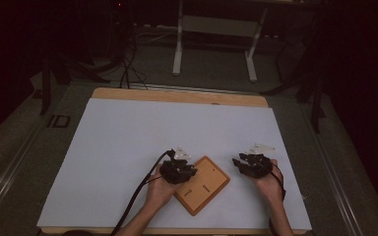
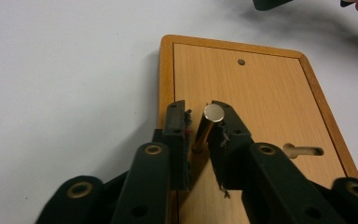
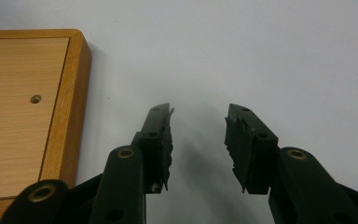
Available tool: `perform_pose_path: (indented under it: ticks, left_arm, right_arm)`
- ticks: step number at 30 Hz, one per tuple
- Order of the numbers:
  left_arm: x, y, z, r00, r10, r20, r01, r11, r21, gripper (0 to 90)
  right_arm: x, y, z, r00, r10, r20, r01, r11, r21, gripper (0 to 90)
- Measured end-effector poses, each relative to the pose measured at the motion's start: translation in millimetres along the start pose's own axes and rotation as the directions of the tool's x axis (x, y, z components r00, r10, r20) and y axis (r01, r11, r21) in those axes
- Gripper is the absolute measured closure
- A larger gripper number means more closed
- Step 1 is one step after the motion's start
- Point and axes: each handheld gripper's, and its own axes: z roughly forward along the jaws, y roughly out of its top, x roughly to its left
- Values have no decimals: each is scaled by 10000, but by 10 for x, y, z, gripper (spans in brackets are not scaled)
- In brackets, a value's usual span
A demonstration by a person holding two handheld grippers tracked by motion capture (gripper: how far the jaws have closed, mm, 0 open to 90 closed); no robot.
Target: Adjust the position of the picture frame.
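Left claw (image 2: 200, 122) is being closed on a short upright metal pin (image 2: 207, 127) over the tan wooden board (image 2: 261, 93) | right claw (image 3: 198, 135) is being held open, empty, right of the board above the white counter (image 1: 128, 147) | pin seemingly not yet seated; slot (image 2: 303, 150) unfilled.

The right gripper (image 3: 198, 122) hung with jaws apart over the white table (image 3: 261, 56), a wooden board (image 3: 23, 102) at left.

Dim lab, white-topped table (image 1: 128, 147), floor cables (image 1: 128, 64), desk frame (image 1: 216, 39)
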Motion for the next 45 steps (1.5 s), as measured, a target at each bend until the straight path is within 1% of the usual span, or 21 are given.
perform_pose_path:
  ticks: [3, 7, 12, 15, 17, 20, 24, 26, 31, 32, 36, 38, 39, 41, 43, 45]
  left_arm:
    - [-27, 0, 14, 10000, 40, -70, -41, 10000, -40, 809]
    - [-6, 2, 13, 10000, -34, 35, 34, 10000, -25, 822]
    - [-27, -2, 14, 9999, 41, -139, -42, 10000, -74, 834]
    - [-18, -6, 10, 9999, 103, -95, -103, 9999, -77, 838]
    - [-5, -3, 7, 9999, 129, 13, -129, 9999, -44, 840]
    - [15, 6, 6, 9993, 324, 172, -325, 9995, -2, 842]
    - [27, 15, 0, 9974, 661, 279, -661, 9978, -2, 844]
    - [30, 19, -5, 9969, 718, 335, -718, 9974, -11, 844]
    - [12, 45, -21, 9930, 1144, 288, -1142, 9934, -77, 844]
    - [13, 52, -23, 9919, 1234, 294, -1232, 9923, -97, 845]
    - [39, 59, -28, 9914, 1262, 348, -1259, 9920, -115, 844]
    - [59, 57, -36, 9917, 1230, 369, -1225, 9924, -149, 844]
    - [70, 58, -43, 9918, 1217, 397, -1212, 9925, -162, 844]
    - [89, 62, -61, 9925, 1133, 460, -1122, 9934, -256, 844]
    - [107, 68, -83, 9933, 1024, 543, -1005, 9943, -366, 844]
    - [122, 75, -105, 9932, 999, 596, -974, 9943, -427, 844]
  right_arm:
    - [7, 2, 1, 10000, -19, -38, 19, 10000, -5, 596]
    - [5, 0, 1, 10000, -14, -76, 14, 10000, -13, 597]
    - [10, 1, 6, 9999, -23, -119, 23, 10000, 5, 598]
    - [10, 1, 5, 9999, -35, -126, 35, 10000, 2, 598]
    - [9, 1, 3, 9999, -33, -133, 33, 10000, 7, 598]
    - [8, -1, 4, 9999, -18, -144, 18, 10000, 27, 597]
    - [3, -3, 0, 9999, -26, -109, 27, 10000, 41, 598]
    - [4, -7, 3, 9999, -50, -109, 50, 10000, 55, 597]
    - [22, -5, 21, 9998, -127, -159, 128, 9999, 97, 599]
    - [27, -4, 23, 9998, -115, -186, 116, 9999, 92, 607]
    - [51, 3, 27, 9987, -218, -459, 222, 9997, 93, 677]
    - [73, 9, 27, 9981, -353, -503, 355, 9994, 40, 749]
    - [83, 14, 28, 9979, -399, -509, 400, 9992, -1, 801]
    - [109, 28, 24, 9973, -505, -541, 502, 9987, -78, 866]
    - [134, 41, 18, 9962, -643, -596, 631, 9978, -216, 893]
    - [153, 51, 15, 9953, -717, -650, 701, 9972, -267, 894]
